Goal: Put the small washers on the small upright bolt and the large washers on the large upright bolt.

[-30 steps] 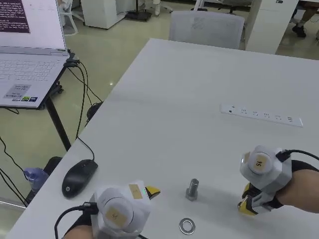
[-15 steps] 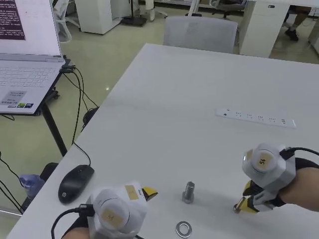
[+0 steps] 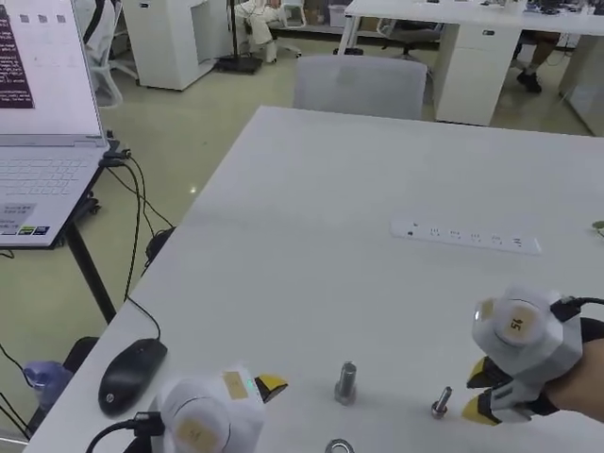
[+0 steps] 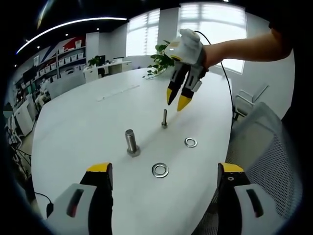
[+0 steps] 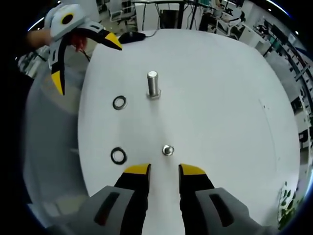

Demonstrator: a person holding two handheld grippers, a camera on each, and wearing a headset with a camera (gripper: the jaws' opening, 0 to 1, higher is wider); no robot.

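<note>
The large bolt point(image 3: 346, 382) point(image 4: 131, 143) point(image 5: 153, 84) stands upright near the table's front edge. The small bolt point(image 3: 441, 402) point(image 4: 165, 118) point(image 5: 168, 150) stands upright to its right, just ahead of my right gripper point(image 3: 478, 393) point(image 5: 164, 170) point(image 4: 177, 99), whose jaws are slightly apart and hold nothing. A large washer point(image 4: 160, 170) point(image 5: 119, 102) point(image 3: 339, 445) lies flat in front of the large bolt. A small washer point(image 4: 190, 142) point(image 5: 118, 155) lies near the small bolt. My left gripper point(image 3: 266, 386) point(image 4: 165, 169) point(image 5: 86, 62) hovers wide open and empty before the large washer.
A white power strip point(image 3: 466, 235) lies farther back on the white table point(image 3: 311, 236). A black mouse point(image 3: 131, 374) with its cable sits at the front left. A laptop point(image 3: 38, 179) stands on a side stand to the left, and a grey chair point(image 3: 359, 87) is behind the table.
My right gripper has let go of the small bolt, which now stands alone on the table, and has drawn back slightly. The head camera has tilted upward. The left gripper has stayed put.
</note>
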